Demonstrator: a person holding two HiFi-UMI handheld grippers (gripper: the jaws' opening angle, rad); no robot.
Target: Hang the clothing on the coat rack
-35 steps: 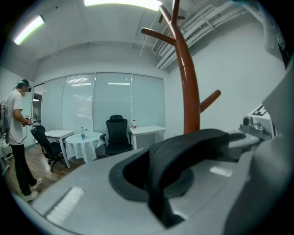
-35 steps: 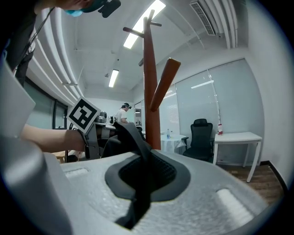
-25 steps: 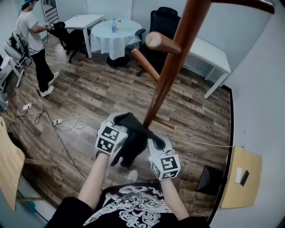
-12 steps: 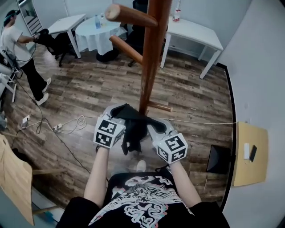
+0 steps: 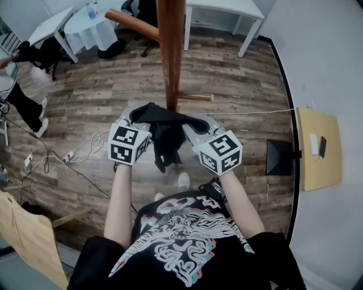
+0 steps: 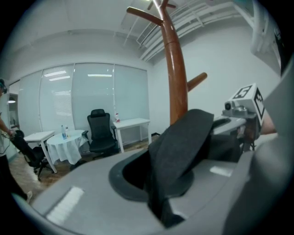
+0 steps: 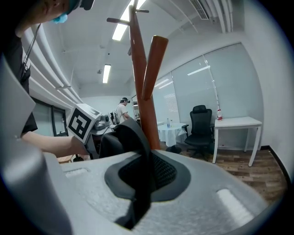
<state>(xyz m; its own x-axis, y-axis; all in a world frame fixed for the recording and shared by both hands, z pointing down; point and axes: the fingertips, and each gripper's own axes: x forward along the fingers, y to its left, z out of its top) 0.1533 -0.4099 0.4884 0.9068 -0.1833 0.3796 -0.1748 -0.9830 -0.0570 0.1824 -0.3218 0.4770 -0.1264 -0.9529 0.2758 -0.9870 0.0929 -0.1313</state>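
The left gripper (image 5: 135, 117) and right gripper (image 5: 199, 122) each pinch the black garment (image 5: 165, 137) tight, spreading it between them close to the coat rack (image 5: 170, 54), probably ready to lift onto a peg.

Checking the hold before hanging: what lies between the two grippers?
The black garment, stretched from left gripper to right gripper; head view shows it.

Wooden floor (image 5: 238, 85) bears coat rack (image 5: 170, 56) and tables (image 5: 227, 5).
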